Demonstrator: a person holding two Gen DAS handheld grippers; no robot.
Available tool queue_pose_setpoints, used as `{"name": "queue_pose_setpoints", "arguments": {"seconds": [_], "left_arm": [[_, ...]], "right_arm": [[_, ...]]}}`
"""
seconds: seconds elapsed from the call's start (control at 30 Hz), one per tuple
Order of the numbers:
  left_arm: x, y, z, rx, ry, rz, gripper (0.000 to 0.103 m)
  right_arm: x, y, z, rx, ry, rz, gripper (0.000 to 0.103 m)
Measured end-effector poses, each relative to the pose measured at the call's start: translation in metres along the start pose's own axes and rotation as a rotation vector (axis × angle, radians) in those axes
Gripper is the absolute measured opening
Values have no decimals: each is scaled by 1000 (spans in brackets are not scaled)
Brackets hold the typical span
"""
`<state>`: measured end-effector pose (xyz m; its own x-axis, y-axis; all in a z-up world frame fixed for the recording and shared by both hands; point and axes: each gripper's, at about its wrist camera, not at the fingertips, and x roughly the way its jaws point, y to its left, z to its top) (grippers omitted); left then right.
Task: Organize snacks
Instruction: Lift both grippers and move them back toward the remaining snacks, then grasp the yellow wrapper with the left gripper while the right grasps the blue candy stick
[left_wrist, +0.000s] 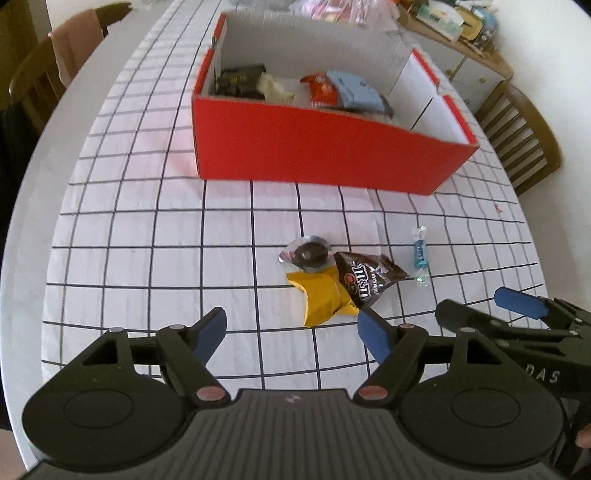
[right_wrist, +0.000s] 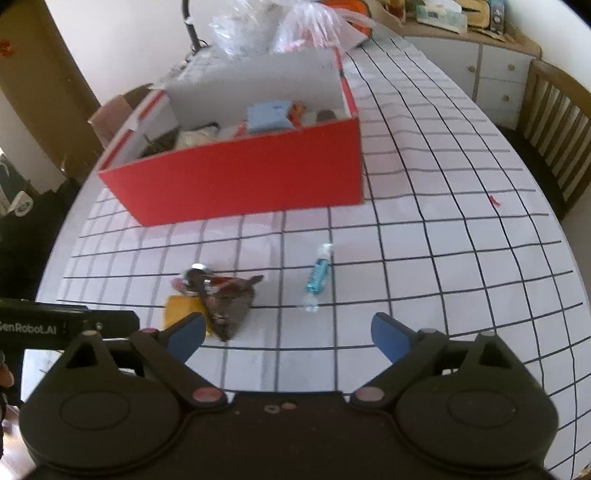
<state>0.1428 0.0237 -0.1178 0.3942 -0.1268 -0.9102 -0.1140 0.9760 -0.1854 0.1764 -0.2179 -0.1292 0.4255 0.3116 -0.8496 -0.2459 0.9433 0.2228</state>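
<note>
Black tongs (left_wrist: 291, 328), blue pads (left_wrist: 373, 330), red rivets.

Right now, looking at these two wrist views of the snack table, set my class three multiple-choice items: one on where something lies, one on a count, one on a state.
1. Where does the blue twist-wrapped candy lie?
A. inside the red box
B. on the tablecloth, apart from the pile, on its right
C. under the yellow packet

2. How many snacks remain on the tablecloth outside the red box?
A. two
B. four
C. seven

3. What state is the left gripper in?
A. open, holding nothing
B. shut on a packet
C. inside the box

Answers: 1 B, it lies alone beside the M&M's packet. 2 B, candy, M&M's packet, yellow packet, foil-wrapped cookie. 3 A, its fingers are spread with nothing between them.
</note>
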Motion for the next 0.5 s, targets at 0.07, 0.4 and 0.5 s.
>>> {"name": "queue_pose_setpoints", "arguments": {"seconds": [0.07,0.4,0.5], "left_arm": [[9,-2,2,-2,14,10,78],[45,-12,18,-63,68,22,78],[53,-15,21,-71,80,27,78]], "right_arm": [[7,-5,0,0,11,-13,93],[39,-16,15,-4,47,-39,77],[47,-15,19,-19,53,-55,75]]}}
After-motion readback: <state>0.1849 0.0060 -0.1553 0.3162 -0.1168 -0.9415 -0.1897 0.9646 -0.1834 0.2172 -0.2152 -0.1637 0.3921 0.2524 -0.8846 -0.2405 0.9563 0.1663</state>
